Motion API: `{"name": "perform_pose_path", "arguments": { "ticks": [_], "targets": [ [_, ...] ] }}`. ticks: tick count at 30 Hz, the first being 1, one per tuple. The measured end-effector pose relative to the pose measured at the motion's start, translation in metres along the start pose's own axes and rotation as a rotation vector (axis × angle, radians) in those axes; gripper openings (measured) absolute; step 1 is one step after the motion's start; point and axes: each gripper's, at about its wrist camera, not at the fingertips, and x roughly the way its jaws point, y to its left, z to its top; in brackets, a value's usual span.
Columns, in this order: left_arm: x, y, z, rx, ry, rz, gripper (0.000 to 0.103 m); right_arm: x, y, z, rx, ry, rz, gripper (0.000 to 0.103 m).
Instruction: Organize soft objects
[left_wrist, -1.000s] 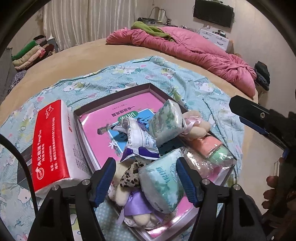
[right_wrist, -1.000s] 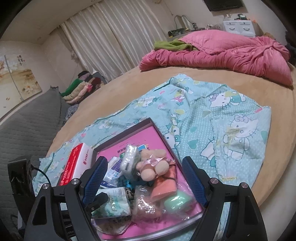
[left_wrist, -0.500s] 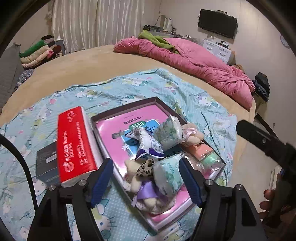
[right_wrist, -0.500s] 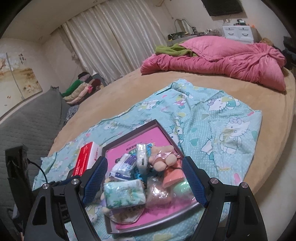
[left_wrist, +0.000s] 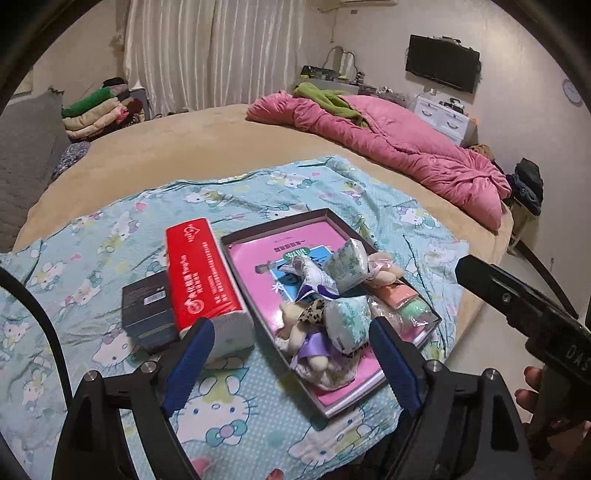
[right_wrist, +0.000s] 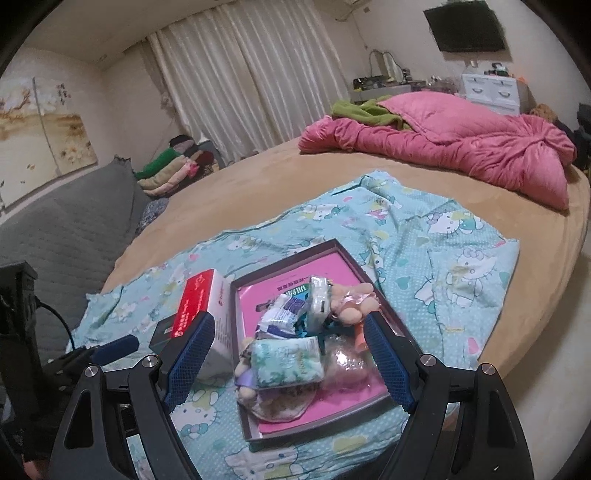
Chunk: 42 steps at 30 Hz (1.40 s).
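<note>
nearest, left gripper (left_wrist: 288, 365) above the cartoon-print sheet (left_wrist: 229, 410), jaws spread wide and just been opening further, nothing between the blue pads, nothing touched. right gripper (right_wrist: 286, 360) likewise spread wide and empty, hanging clear of everything.

just beyond both sets of fingertips, the shallow dark-rimmed tray (left_wrist: 373, 400) on the sheet, lined with a pink printed sheet. heaped in its near half, the soft things: a green-patterned tissue pack (right_wrist: 286, 356) nearest, on top of a small plush toy with purple ribbon (left_wrist: 314, 350); a clear crinkly packet (right_wrist: 345, 363) beside it on the right; a white-and-blue sachet (right_wrist: 282, 319) and a second tissue pack (left_wrist: 349, 264) further back; a cream plush with pink bow (right_wrist: 351, 301) and peach and mint bundles (left_wrist: 406, 299) along the right edge.

left of the tray, touching its rim or nearly so, a red-and-white tissue box (left_wrist: 201, 273), with a small dark box (left_wrist: 147, 306) against its far side.

further off, the tan bed (right_wrist: 280, 173), then a crumpled pink quilt (right_wrist: 461, 144) with a green cloth on it, folded clothes stacked by the curtains (right_wrist: 236, 85), a wall screen at the back.
</note>
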Motion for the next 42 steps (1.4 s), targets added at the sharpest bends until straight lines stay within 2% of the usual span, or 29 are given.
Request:
{"name": "perform_pose_path", "arguments": {
  "ticks": [12, 18, 26, 42],
  "targets": [
    [-0.012, 0.01, -0.02, -0.052, 0.03, 0.046, 0.086, -0.011, 0.008, -0.027, -0.038, 0.05, -0.04, 0.084],
    [-0.01, 0.011, -0.042, -0.066, 0.077, 0.064, 0.086, -0.015, 0.017, -0.046, -0.133, 0.078, -0.056, 0.084],
    [-0.007, 0.007, -0.063, -0.074, 0.12, 0.087, 0.086, -0.007, 0.024, -0.064, -0.181, 0.12, -0.028, 0.084],
    [-0.007, 0.008, -0.069, -0.087, 0.132, 0.104, 0.086, -0.002, 0.022, -0.072, -0.171, 0.156, -0.03, 0.084]
  ]
}}
